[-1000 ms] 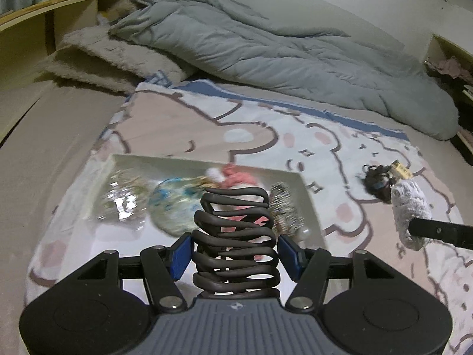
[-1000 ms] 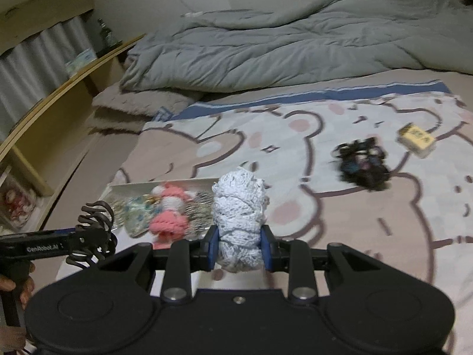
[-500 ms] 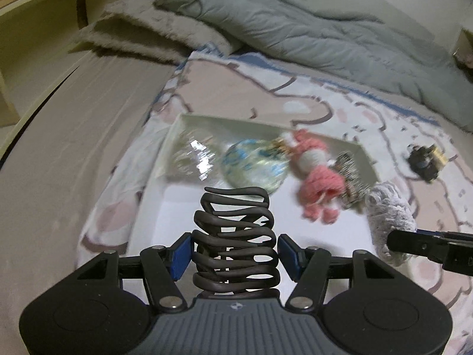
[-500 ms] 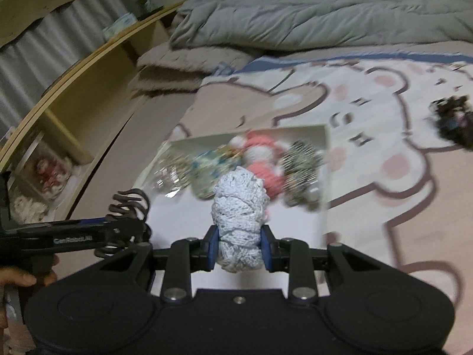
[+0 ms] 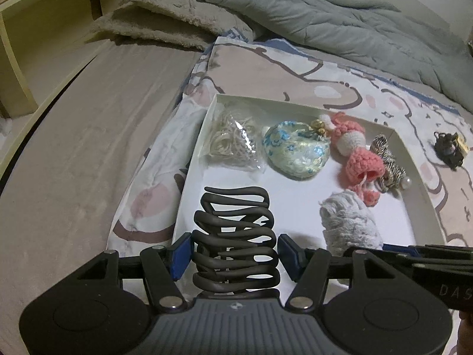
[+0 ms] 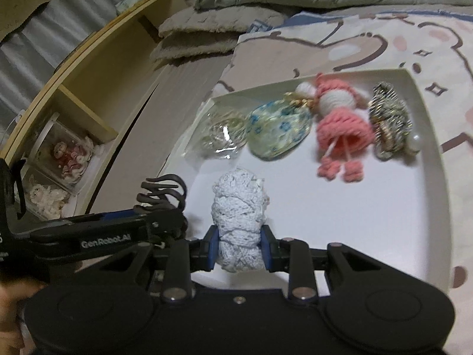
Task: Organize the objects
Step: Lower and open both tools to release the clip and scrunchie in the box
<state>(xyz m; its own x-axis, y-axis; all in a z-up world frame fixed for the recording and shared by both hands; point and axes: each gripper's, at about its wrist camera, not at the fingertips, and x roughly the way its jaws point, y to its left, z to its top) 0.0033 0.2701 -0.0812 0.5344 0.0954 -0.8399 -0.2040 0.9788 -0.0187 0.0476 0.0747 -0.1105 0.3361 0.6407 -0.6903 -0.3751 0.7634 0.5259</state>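
Observation:
My left gripper [image 5: 235,256] is shut on a dark grey hair claw clip [image 5: 236,236] and holds it over the near left part of the white tray [image 5: 307,109]. My right gripper [image 6: 239,247] is shut on a white crocheted scrunchie [image 6: 238,216], over the tray's [image 6: 428,112] near middle. The scrunchie also shows in the left wrist view [image 5: 348,224], beside the clip. In the tray's far row lie a clear bag of hair ties [image 5: 233,142], a blue floral pouch [image 5: 295,151], a pink crocheted doll [image 5: 357,159] and a striped bow clip [image 5: 387,162].
The tray sits on a cartoon-print blanket [image 5: 340,85] on a bed. A dark hair tie bundle with a yellow tag [image 5: 449,148] lies right of the tray. A grey duvet [image 5: 310,14] and beige pillows [image 5: 165,26] are behind. A wooden shelf [image 6: 88,94] runs along the left.
Both grippers have moved forward and down over the tray with their objects still held. The tray's contents now look closer, and the scrunchie sits right beside the claw clip.

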